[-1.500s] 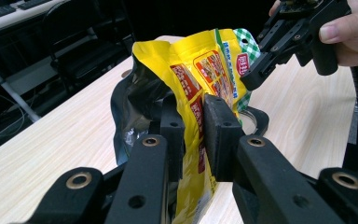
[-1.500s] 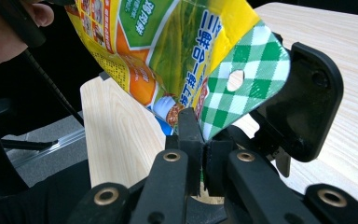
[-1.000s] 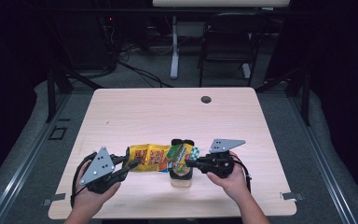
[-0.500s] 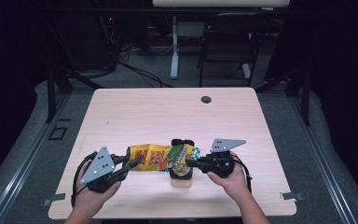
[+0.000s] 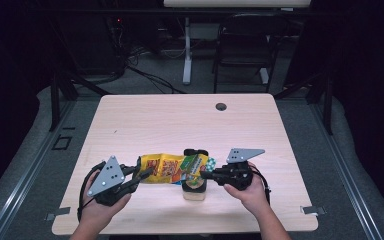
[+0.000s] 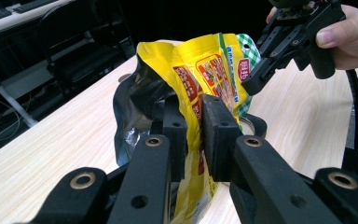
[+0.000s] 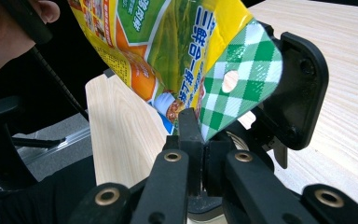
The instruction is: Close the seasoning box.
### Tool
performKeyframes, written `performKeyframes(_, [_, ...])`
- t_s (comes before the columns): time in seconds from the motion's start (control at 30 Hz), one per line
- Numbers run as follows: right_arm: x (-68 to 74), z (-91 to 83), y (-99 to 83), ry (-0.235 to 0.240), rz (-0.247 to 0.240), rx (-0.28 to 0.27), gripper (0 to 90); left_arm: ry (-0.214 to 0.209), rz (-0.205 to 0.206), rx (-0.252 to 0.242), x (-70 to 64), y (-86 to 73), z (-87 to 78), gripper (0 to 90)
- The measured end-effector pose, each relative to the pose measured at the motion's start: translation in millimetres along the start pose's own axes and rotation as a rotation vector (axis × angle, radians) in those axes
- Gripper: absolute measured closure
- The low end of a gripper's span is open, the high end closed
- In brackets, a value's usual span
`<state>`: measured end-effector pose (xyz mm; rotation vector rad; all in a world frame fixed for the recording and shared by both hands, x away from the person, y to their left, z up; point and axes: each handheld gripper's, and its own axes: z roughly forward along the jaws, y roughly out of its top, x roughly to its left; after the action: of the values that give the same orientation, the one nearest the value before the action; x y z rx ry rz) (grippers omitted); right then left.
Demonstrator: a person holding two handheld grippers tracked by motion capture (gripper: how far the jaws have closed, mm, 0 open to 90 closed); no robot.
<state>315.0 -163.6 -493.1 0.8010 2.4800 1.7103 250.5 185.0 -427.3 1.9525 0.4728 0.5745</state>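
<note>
Right gripper view | snack bag [image 7: 182, 42], Chinese print unreadable | both claws clamp it

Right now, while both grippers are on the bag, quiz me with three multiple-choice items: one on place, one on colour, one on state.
1. Where is the yellow printed snack bag?
A. over the clear container with a hinged black lid
B. beside the table's round grommet hole
C. on the floor

2. What colours is the bag's checked corner?
A. red and black
B. green and white
C. blue and yellow

3. The left gripper is:
A. open, away
B. shut on the bag
C. holding the lid

Answers: 1 A, high view shows it above the container. 2 B, right gripper view. 3 B, jaws pinch the film.
</note>
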Motion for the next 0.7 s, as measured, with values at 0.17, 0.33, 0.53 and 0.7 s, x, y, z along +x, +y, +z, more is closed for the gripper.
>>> performKeyframes(0.17, [1.2,-0.6,0.2,0.005,-0.002,0.004,89.5,-0.001,-0.005,0.000,0.7,-0.5,-0.5,80.6])
performKeyframes(0.33, [2.2,-1.0,0.5,0.007,-0.002,0.002,89.5,-0.002,-0.003,-0.006,1.2,0.7,-1.0,80.7])
performKeyframes(0.53, [2.7,-1.0,1.0,0.010,0.000,-0.001,89.5,0.000,-0.002,-0.008,1.4,1.8,-1.5,80.7])
performKeyframes(0.7, [2.9,-0.3,0.8,0.000,0.001,-0.004,89.5,0.001,-0.001,-0.007,1.1,1.9,-0.9,80.8])
